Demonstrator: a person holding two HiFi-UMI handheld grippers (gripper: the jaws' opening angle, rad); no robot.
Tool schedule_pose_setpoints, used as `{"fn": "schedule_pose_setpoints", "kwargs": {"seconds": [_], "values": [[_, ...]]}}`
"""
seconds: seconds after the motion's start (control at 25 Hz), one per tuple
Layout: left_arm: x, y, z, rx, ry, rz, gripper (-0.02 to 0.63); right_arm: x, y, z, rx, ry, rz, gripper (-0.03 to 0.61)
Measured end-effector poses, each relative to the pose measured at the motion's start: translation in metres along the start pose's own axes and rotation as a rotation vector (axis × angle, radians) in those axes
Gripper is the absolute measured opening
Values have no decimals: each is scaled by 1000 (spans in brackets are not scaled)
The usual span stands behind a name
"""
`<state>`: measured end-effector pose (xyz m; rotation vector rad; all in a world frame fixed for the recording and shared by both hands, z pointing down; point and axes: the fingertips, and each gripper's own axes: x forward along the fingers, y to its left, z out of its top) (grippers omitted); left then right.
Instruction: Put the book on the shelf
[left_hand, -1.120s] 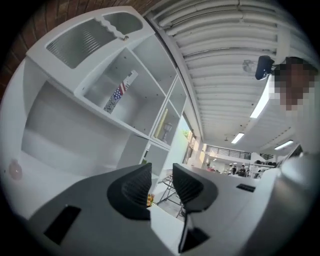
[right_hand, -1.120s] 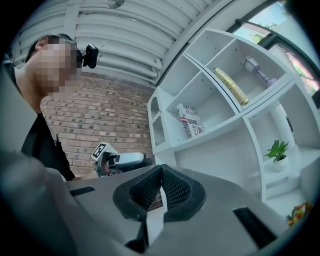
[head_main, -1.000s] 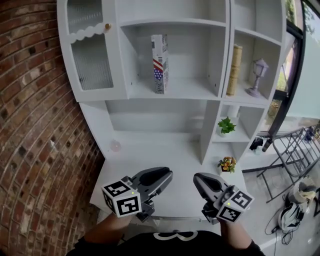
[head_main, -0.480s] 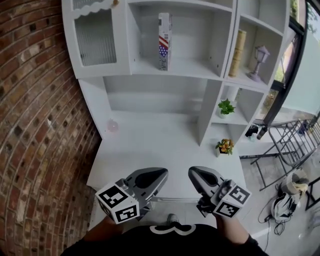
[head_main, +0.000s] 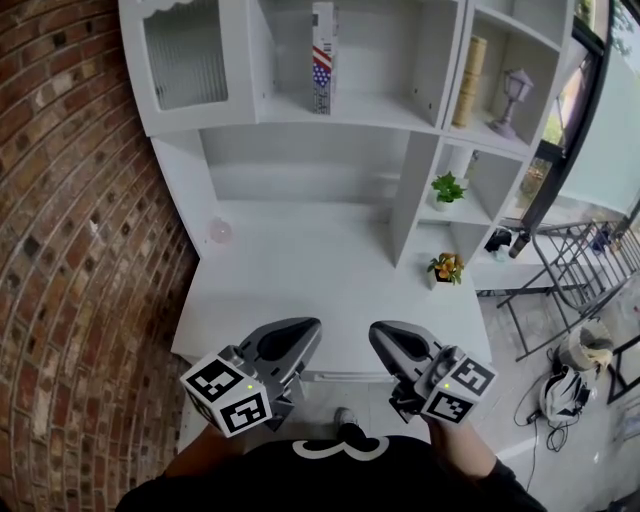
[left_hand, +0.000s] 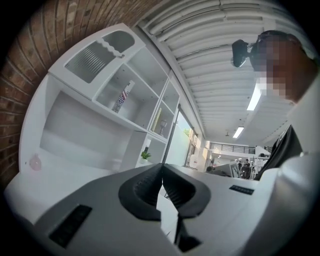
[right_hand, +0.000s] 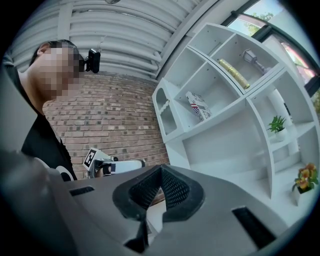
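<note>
The book (head_main: 322, 55) with a flag-patterned spine stands upright on the upper middle shelf of the white cabinet (head_main: 420, 160). The same book (left_hand: 123, 97) shows far off in the left gripper view, and the book (right_hand: 199, 106) shows again in the right gripper view. My left gripper (head_main: 305, 331) hovers low over the near edge of the desk (head_main: 300, 290), shut with nothing in it. My right gripper (head_main: 384, 335) hangs beside it, also shut and empty. Both are far from the book.
A tan book (head_main: 469, 82) and a small lamp (head_main: 511, 100) stand in the right upper shelf. Two potted plants (head_main: 446, 187) (head_main: 446, 268) sit in the lower right shelves. A pink ball (head_main: 219, 232) lies at the desk's back left. A brick wall (head_main: 70, 250) runs along the left.
Both grippers have drawn back toward the near desk edge. The view has tilted down, so the shelf unit sits higher in frame. The book stays on its shelf.
</note>
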<state>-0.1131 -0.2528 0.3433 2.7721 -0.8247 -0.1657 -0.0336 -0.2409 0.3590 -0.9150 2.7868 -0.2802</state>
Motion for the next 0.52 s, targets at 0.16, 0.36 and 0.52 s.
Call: {"fn": "schedule_pose_setpoints", "kwargs": {"seconds": [0.16,0.36,0.52], "values": [[-2,7,-2,-51,-9,13,3,0,-2,-4,2,9,5,8],[3,18,-9,-76,3,36,3,4,-12,-9,16,16,13,8],[10,20,-12,-90,8,38,3,6,-22,-8,18,18,16,8]]}}
